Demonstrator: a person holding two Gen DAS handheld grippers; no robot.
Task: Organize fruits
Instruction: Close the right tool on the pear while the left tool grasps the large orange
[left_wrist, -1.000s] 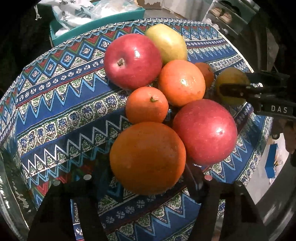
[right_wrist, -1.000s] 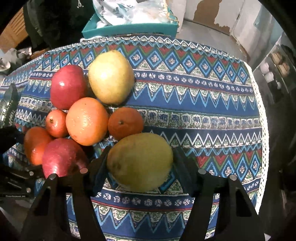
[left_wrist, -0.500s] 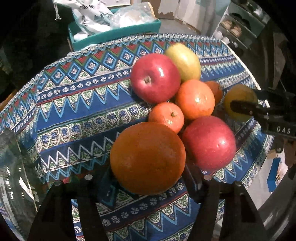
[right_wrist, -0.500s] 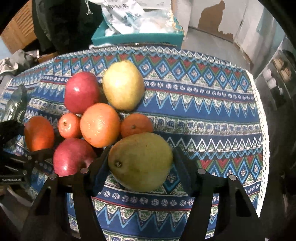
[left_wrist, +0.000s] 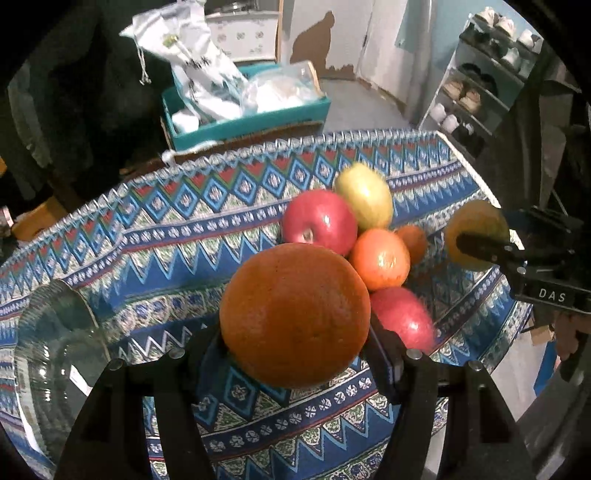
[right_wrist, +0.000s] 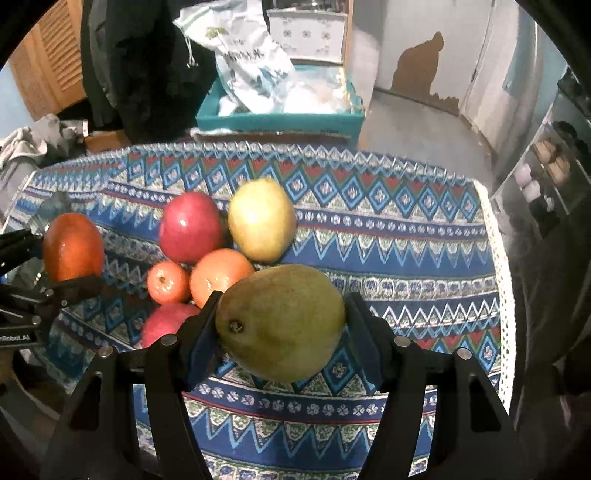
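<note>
left gripper (left_wrist: 295, 350): clamping the big orange (left_wrist: 295, 314) between both fingers, holding it up off the tablecloth (left_wrist: 155, 258)
right gripper (right_wrist: 282, 332): gripping the green pear (right_wrist: 280, 321) on both sides, carrying it above the cloth, stem end pointing left
pile: sitting mid-table, nearer the right edge in the left view; fruits are touching each other
pile contents: red apple (right_wrist: 190, 227) and yellow pear (right_wrist: 262, 219) lying at the far side, medium orange (right_wrist: 221, 277) in the middle, small tangerine (right_wrist: 168, 282) to its left, second red apple (right_wrist: 166, 323) nearest, partly hiding behind the right gripper's finger
extra tangerine (left_wrist: 412, 243): peeking out behind the medium orange, left view only
glass bowl (left_wrist: 55, 362): standing at the table's left edge, beside the left gripper
teal box (right_wrist: 277, 122): sitting beyond the far edge, holding white bags
</note>
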